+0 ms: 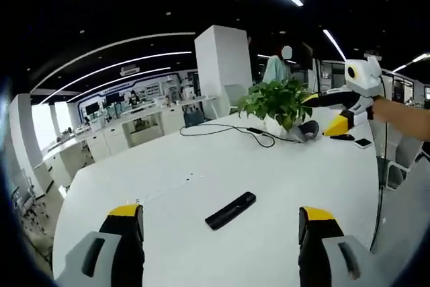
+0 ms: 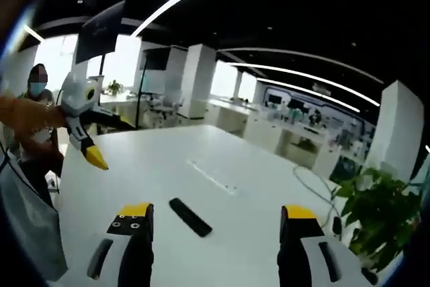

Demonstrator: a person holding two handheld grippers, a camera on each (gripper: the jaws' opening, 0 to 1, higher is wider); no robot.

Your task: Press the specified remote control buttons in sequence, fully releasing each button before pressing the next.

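Remote control [image 1: 230, 210] is seen on bare surface [image 1: 201, 166], between both hand-held grippers' [image 1: 222, 233] [image 2: 215, 233] parted jaws, plant [image 1: 277, 102] at the far edge.

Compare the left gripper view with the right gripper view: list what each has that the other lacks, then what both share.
Left gripper view: the right tongs held above the table's far end, and a phone below them. Right gripper view: the left tongs and a dark screen. Both: the white table, the black remote lying untouched, and the plant.
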